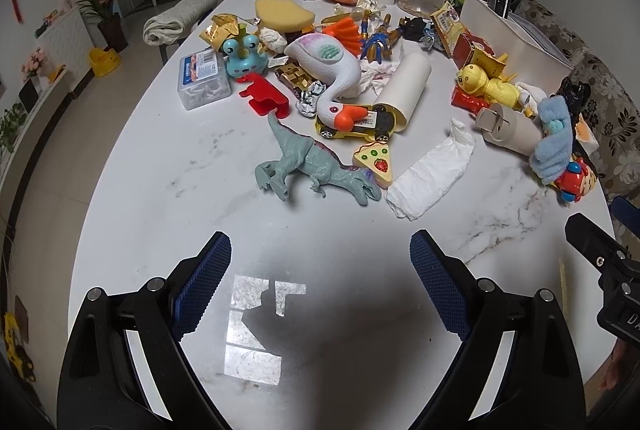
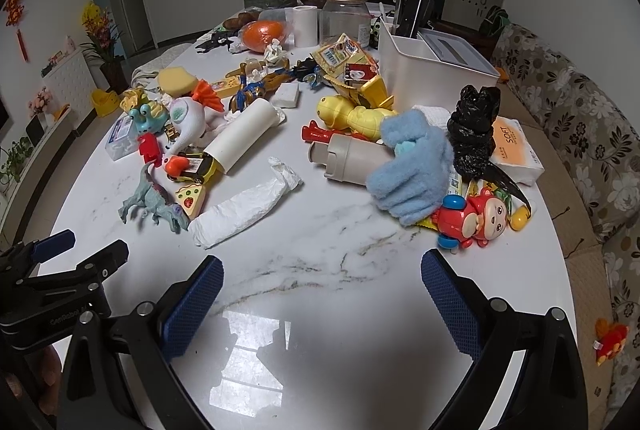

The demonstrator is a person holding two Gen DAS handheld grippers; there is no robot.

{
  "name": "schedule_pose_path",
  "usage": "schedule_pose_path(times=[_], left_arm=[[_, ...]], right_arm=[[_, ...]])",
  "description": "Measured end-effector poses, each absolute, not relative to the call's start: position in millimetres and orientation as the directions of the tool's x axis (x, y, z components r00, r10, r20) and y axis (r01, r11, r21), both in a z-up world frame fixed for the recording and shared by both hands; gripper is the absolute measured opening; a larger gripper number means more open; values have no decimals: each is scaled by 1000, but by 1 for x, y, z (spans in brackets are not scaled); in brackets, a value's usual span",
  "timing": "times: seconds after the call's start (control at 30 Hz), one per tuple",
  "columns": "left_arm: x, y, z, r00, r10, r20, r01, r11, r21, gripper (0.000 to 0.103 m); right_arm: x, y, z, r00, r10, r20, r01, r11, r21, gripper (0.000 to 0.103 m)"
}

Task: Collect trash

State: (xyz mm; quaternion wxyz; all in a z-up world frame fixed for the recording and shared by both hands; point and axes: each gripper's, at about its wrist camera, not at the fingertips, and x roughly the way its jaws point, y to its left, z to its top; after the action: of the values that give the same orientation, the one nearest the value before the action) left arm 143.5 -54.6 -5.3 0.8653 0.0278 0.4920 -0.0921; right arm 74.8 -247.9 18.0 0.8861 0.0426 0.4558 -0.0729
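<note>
A crumpled white tissue [image 1: 432, 172] lies on the marble table [image 1: 192, 166], nearest both grippers; it also shows in the right wrist view [image 2: 244, 208]. More trash sits in the clutter: crumpled foil [image 1: 310, 96], gold wrappers [image 1: 220, 28], yellow snack packets [image 2: 340, 54], a black plastic bag [image 2: 474, 130] and small tissue wads [image 1: 368, 0]. My left gripper [image 1: 320, 286] is open and empty above bare table, short of the tissue. My right gripper [image 2: 322, 296] is open and empty, also short of the clutter.
Toys fill the table: grey dinosaur [image 1: 316, 166], white goose [image 1: 332, 70], toy car [image 1: 360, 126], red monkey [image 2: 476, 218], blue glove [image 2: 412, 166], beige bottle [image 2: 352, 158]. A white bin [image 2: 424, 62] stands far right, with a sofa [image 2: 580, 134] beside the table.
</note>
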Motion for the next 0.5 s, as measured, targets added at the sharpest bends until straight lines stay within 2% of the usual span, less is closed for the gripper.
schedule_pose_path(times=[0.13, 0.2, 0.4, 0.5], left_arm=[[147, -51, -8, 485, -167, -858, 186, 979, -86, 89], [149, -52, -10, 477, -159, -865, 185, 980, -78, 95], [151, -47, -19, 422, -214, -881, 184, 972, -148, 96], [146, -48, -15, 468, -167, -868, 181, 979, -90, 96]], right_arm=[[75, -246, 17, 569, -87, -817, 165, 986, 10, 98], [74, -245, 16, 569, -87, -818, 165, 986, 9, 98], [74, -246, 16, 571, -89, -816, 176, 984, 16, 98], [74, -247, 16, 571, -93, -816, 183, 983, 16, 98]])
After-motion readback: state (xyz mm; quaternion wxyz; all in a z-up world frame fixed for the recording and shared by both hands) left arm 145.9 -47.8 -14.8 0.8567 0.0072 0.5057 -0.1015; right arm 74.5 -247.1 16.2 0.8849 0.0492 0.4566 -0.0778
